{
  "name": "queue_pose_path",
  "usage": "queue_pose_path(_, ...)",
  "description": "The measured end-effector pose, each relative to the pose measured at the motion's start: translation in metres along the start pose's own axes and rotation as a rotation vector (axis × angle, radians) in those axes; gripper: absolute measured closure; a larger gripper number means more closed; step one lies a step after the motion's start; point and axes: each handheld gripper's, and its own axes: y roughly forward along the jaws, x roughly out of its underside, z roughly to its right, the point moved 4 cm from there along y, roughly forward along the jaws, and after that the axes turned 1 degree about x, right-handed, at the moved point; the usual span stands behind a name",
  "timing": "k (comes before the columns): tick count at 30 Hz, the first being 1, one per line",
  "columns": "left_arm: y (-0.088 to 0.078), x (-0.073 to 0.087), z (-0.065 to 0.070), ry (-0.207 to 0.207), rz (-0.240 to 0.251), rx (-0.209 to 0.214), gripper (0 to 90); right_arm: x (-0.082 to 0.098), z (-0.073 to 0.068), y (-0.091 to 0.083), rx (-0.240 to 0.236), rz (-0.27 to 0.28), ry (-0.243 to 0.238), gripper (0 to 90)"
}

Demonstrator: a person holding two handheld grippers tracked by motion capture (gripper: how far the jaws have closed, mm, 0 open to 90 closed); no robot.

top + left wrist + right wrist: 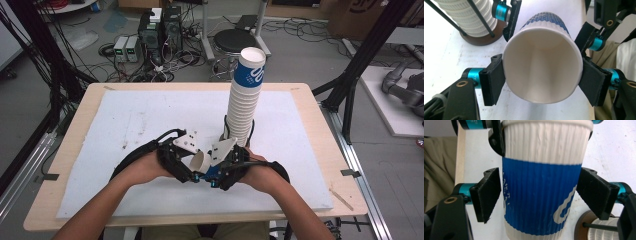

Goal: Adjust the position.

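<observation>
A white ribbed paper cup [200, 161] with a blue band lies sideways low over the foam mat, between both grippers. My left gripper [186, 161] is shut on its rim; in the left gripper view the cup's open mouth [544, 67] faces the camera and both pads [493, 82] press its sides. My right gripper [221, 159] comes from the opposite side. In the right gripper view its pads [489, 195] sit against the blue band of the cup [541, 195] on both sides. The right gripper's fingers [511, 22] flank the far end of the cup.
A tall stack of nested cups [245, 102] stands just behind the grippers on a round wooden base [484, 40] with thin black guide rods. The white foam mat [130, 130] covers the wooden table [75, 150]. A stool and cables lie on the floor beyond.
</observation>
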Motion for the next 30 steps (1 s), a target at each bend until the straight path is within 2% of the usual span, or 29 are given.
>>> queue_pose_path(5,0.002,-0.002,0.001,0.002,-0.013,-0.003,27.7,0.000,-0.003,0.002,-0.004,-0.029,-0.008,26.2)
queue_pose_path(8,0.004,-0.002,0.001,-0.017,-0.010,-0.010,25.2,0.000,-0.003,0.003,-0.003,-0.033,-0.010,26.7)
queue_pose_path(12,0.005,-0.002,0.001,-0.035,0.026,-0.021,20.8,0.001,-0.001,0.003,-0.001,-0.030,0.006,25.8)
queue_pose_path(20,0.005,0.001,0.000,-0.052,0.094,0.008,18.6,0.006,-0.002,0.002,-0.010,-0.001,0.024,26.1)
queue_pose_path(25,-0.002,0.003,-0.001,-0.047,0.135,0.011,19.3,0.012,-0.001,0.000,-0.010,0.014,0.041,26.3)
queue_pose_path(30,-0.012,0.004,-0.003,-0.060,0.211,-0.005,18.7,0.021,0.001,-0.004,-0.012,0.042,0.071,26.3)
